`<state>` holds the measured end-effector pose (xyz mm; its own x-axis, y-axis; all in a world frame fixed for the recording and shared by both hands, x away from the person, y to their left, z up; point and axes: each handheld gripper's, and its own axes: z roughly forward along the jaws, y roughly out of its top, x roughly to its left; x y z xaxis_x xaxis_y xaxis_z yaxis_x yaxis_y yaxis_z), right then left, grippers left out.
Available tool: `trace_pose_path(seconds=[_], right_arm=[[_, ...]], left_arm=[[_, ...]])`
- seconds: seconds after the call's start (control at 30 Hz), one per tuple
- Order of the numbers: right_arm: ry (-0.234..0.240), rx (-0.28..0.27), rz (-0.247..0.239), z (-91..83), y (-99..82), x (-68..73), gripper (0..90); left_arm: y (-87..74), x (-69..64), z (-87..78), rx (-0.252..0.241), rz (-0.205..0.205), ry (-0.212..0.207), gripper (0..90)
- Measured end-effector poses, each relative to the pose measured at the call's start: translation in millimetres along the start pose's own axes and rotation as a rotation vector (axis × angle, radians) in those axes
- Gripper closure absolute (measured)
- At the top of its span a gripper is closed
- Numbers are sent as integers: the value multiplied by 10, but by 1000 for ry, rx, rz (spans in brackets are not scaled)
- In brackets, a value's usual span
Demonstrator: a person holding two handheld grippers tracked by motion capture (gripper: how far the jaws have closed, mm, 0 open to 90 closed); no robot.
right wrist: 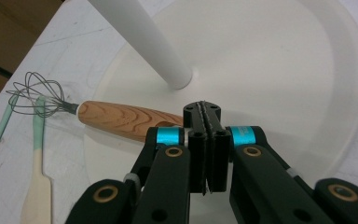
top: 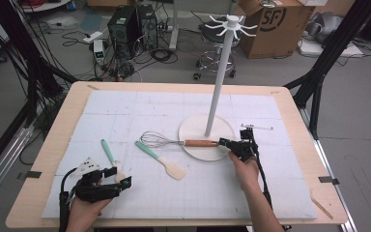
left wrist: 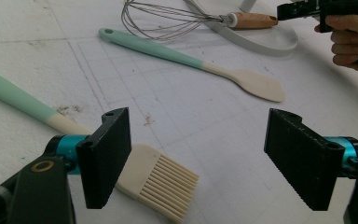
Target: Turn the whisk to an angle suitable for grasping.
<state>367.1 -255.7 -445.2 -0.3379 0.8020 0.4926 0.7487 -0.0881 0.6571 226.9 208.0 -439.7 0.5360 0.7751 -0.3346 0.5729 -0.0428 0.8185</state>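
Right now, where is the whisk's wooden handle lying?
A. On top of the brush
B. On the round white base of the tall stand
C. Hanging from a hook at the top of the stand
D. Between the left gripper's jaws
B: the whisk has its wooden handle resting across the edge of the stand's round white base, beside the white pole, with its wire end out on the mat.

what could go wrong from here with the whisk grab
The right gripper is shut at the very tip of the whisk handle, perhaps on a thin loop there, so the whisk may swing or slip when lifted. The stand's pole rises right beside it, so a lift could knock the stand. The wire head could drag against the spatula.
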Motion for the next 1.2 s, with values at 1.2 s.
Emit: trace_pose_path(seconds=[1.2], right_arm=[[-54,37,58,27,-59,21,893]], left_arm=[[-11,-7,-31,-4,0,3,236]])
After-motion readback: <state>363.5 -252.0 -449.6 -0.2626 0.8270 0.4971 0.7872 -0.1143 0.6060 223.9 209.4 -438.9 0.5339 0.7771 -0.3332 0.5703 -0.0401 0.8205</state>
